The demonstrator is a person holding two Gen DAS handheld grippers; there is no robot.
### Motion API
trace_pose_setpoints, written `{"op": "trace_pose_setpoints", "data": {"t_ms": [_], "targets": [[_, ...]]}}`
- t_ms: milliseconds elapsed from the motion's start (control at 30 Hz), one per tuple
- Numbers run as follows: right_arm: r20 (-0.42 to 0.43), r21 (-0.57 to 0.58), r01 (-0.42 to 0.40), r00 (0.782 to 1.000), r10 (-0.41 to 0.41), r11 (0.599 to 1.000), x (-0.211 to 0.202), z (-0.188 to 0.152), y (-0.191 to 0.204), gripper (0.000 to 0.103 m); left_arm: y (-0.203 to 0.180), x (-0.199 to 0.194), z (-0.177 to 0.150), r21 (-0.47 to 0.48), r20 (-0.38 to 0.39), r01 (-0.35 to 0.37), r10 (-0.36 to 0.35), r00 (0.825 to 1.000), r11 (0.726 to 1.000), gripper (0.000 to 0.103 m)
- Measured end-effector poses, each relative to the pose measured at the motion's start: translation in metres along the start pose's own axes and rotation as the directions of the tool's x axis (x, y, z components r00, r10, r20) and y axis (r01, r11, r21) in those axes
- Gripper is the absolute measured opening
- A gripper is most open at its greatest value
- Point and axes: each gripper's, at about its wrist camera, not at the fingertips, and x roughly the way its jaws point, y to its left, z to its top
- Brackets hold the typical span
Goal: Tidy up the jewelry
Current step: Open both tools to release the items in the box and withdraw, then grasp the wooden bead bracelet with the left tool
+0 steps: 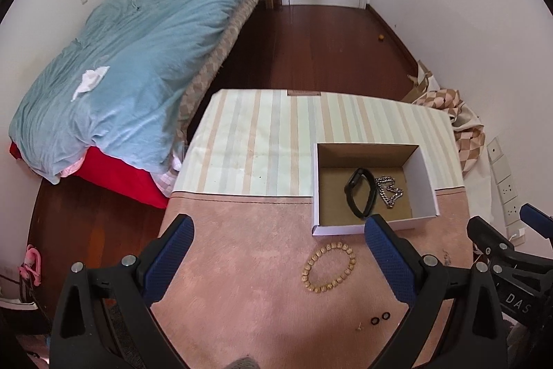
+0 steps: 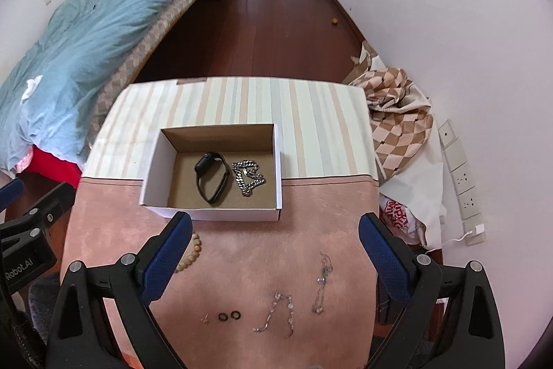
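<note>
An open cardboard box (image 1: 427,182) (image 2: 152,182) stands on the table and holds a black watch band (image 1: 359,192) (image 2: 211,177) and a silver chain (image 1: 390,191) (image 2: 248,177). A tan bead bracelet (image 1: 328,267) (image 2: 191,251) lies on the pink cloth in front of the box. Two small dark rings (image 1: 380,319) (image 2: 228,315) lie nearer. Two thin silver chains (image 2: 276,315) (image 2: 321,282) lie to the right. My left gripper (image 1: 280,256) is open and empty above the cloth. My right gripper (image 2: 276,251) is open and empty above the thin chains.
The table has a pink cloth (image 1: 242,258) in front and a striped cover (image 1: 262,140) behind. A bed with a blue duvet (image 1: 121,75) stands to the left. Checked fabric and bags (image 2: 401,134) lie on the right by the wall sockets (image 2: 463,182).
</note>
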Motion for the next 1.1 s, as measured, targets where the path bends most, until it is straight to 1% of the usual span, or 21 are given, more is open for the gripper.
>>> {"op": "trace_pose_setpoints", "data": {"t_ms": [100, 200, 267, 367, 433, 567, 633, 733, 867, 900, 933, 967, 1100], "targets": [[0.022, 0.002, -0.003, 1.0, 0.003, 1.0, -0.016, -0.006, 0.001, 0.098, 0.002, -0.014, -0.005, -0.002, 0.02, 0.001, -0.001, 1.0, 1.0, 0.101], [0.038, 0.007, -0.012, 0.999, 0.011, 1.0, -0.028, -0.015, 0.003, 0.098, 0.006, -0.021, -0.012, -0.016, 0.02, 0.011, -0.011, 1.0, 1.0, 0.101], [0.039, 0.02, -0.025, 0.999, 0.024, 0.999, -0.033, -0.022, 0.004, 0.098, 0.007, -0.023, -0.017, -0.021, 0.018, 0.006, -0.005, 1.0, 1.0, 0.101], [0.028, 0.057, -0.04, 0.999, 0.039, 0.998, -0.031, -0.038, 0.002, 0.098, 0.012, -0.019, -0.031, -0.032, -0.001, -0.009, 0.009, 1.0, 0.999, 0.101], [0.002, 0.095, -0.043, 0.999, 0.043, 0.995, -0.02, -0.055, -0.002, 0.098, 0.015, -0.01, -0.043, -0.038, -0.021, -0.013, 0.013, 1.0, 0.999, 0.101], [-0.077, 0.168, -0.039, 0.996, 0.052, 0.985, 0.015, -0.088, -0.014, 0.098, 0.018, 0.02, -0.07, -0.049, -0.096, -0.014, 0.01, 0.995, 0.999, 0.101], [-0.112, 0.207, -0.02, 0.993, 0.044, 0.978, 0.035, -0.105, -0.022, 0.098, 0.016, 0.039, -0.082, -0.05, -0.131, -0.012, 0.005, 0.991, 0.999, 0.101], [-0.145, 0.266, 0.002, 0.989, 0.038, 0.964, 0.058, -0.123, -0.036, 0.098, 0.011, 0.069, -0.096, -0.038, -0.179, -0.006, -0.001, 0.984, 0.999, 0.101], [-0.154, 0.33, 0.028, 0.988, 0.025, 0.943, 0.077, -0.139, -0.059, 0.098, 0.0, 0.106, -0.1, -0.019, -0.223, 0.021, -0.025, 0.974, 1.0, 0.1], [-0.154, 0.344, 0.033, 0.988, 0.021, 0.938, 0.08, -0.141, -0.064, 0.098, -0.001, 0.113, -0.1, -0.014, -0.23, 0.027, -0.03, 0.973, 1.0, 0.096], [-0.155, 0.357, 0.04, 0.988, 0.017, 0.933, 0.082, -0.143, -0.069, 0.098, -0.005, 0.121, -0.1, -0.008, -0.24, 0.039, -0.04, 0.97, 0.999, 0.089], [-0.157, 0.37, 0.048, 0.987, 0.011, 0.928, 0.086, -0.145, -0.075, 0.098, -0.008, 0.128, -0.099, -0.004, -0.25, 0.045, -0.045, 0.967, 0.999, 0.088], [-0.165, 0.408, 0.069, 0.986, -0.001, 0.91, 0.094, -0.149, -0.093, 0.098, -0.023, 0.157, -0.098, 0.031, -0.283, 0.059, -0.048, 0.958, 0.998, 0.087]]}}
